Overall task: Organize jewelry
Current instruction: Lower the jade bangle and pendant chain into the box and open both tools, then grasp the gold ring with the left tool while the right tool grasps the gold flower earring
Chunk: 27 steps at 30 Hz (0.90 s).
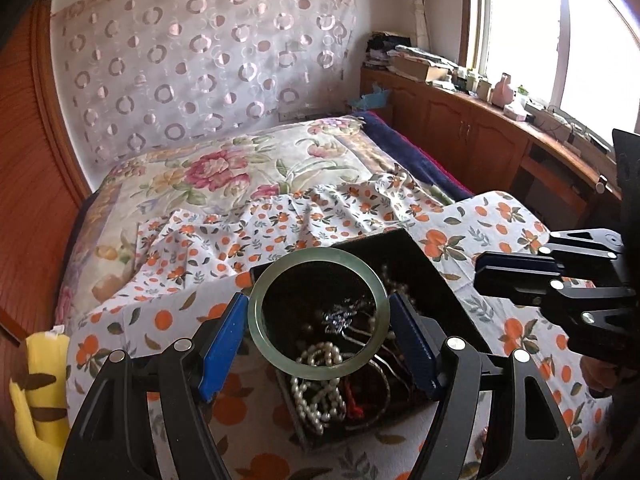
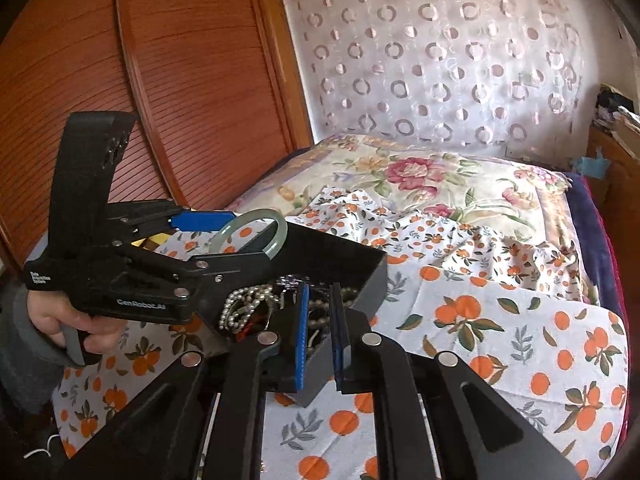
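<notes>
Left tool [image 1: 318, 316] clamped on jade bangle [image 1: 256, 320] above black box [image 1: 424, 264]; right tool [image 2: 320, 322] jaws narrowly apart, gripping box wall. Pearls [image 1: 316, 396], chains inside still tangled; most sorting left.

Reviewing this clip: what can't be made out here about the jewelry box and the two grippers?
- Box floor, left wrist view: hidden under tangled pearls and chains.
- Box's near corner, right wrist view: covered by the right gripper; whether it grips the wall is unclear.
- Bangle's lower half, right wrist view: hidden behind the left gripper.
</notes>
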Each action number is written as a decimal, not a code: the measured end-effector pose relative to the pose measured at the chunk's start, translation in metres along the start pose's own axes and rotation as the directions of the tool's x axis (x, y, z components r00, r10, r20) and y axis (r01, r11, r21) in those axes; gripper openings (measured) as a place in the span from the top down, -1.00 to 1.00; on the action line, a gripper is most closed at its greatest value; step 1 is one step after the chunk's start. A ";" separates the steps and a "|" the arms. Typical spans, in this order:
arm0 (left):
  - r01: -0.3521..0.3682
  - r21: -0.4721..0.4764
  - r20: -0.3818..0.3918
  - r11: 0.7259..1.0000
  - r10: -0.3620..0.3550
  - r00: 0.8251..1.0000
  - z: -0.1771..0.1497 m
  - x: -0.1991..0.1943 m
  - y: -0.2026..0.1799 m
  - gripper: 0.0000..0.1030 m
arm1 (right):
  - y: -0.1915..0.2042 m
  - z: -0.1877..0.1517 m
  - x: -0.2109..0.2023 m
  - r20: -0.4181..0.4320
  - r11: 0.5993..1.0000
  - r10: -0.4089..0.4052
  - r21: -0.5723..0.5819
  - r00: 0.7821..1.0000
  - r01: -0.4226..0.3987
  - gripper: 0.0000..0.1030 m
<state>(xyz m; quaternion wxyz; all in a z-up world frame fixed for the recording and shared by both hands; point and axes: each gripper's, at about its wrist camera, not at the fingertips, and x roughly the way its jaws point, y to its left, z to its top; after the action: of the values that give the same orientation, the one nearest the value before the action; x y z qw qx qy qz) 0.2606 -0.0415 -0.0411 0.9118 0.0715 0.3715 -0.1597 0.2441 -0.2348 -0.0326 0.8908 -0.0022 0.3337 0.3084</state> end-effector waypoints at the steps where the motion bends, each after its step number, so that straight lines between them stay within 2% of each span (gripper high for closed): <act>1: -0.004 0.003 -0.001 1.000 0.004 1.000 0.001 0.003 0.000 -0.34 | -0.002 0.000 0.000 0.000 1.000 -0.003 0.005 1.000 0.003 0.77; 7: -0.009 -0.002 -0.021 1.000 0.009 1.000 0.001 0.015 -0.002 -0.36 | -0.010 0.005 -0.005 0.012 0.999 -0.031 0.016 0.999 0.031 0.77; 10: -0.003 -0.007 0.003 1.000 0.003 1.000 -0.001 0.006 -0.003 -0.52 | -0.010 0.007 -0.008 0.015 0.999 -0.043 0.015 0.999 0.043 0.77; 14: 0.001 -0.014 0.025 1.000 0.000 1.000 -0.004 -0.009 -0.004 -0.52 | -0.008 0.010 -0.010 0.016 0.998 -0.063 0.008 0.998 0.063 0.77; 18: 0.012 -0.033 0.040 0.999 -0.011 0.999 -0.021 -0.031 -0.002 -0.55 | -0.002 0.010 -0.019 0.019 0.996 -0.083 -0.016 0.996 0.083 0.77; 23: 0.016 -0.052 0.033 0.999 -0.014 0.999 -0.049 -0.052 -0.001 -0.61 | 0.009 -0.007 -0.033 0.002 0.995 -0.100 -0.025 0.995 0.100 0.77; 24: 0.016 -0.057 0.030 0.998 -0.014 0.999 -0.055 -0.055 -0.001 -0.61 | 0.012 -0.013 -0.036 -0.006 0.994 -0.103 -0.025 0.995 0.103 0.75; 27: 0.014 -0.067 0.014 0.998 -0.013 1.000 -0.076 -0.064 -0.004 -0.62 | 0.022 -0.031 -0.041 -0.028 0.994 -0.108 -0.027 0.994 0.107 0.51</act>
<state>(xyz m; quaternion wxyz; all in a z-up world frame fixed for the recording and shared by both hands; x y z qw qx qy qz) 0.1666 -0.0108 -0.0508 0.9152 0.0371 0.3708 -0.1538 0.1896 -0.2455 -0.0278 0.9010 -0.0358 0.3421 0.2643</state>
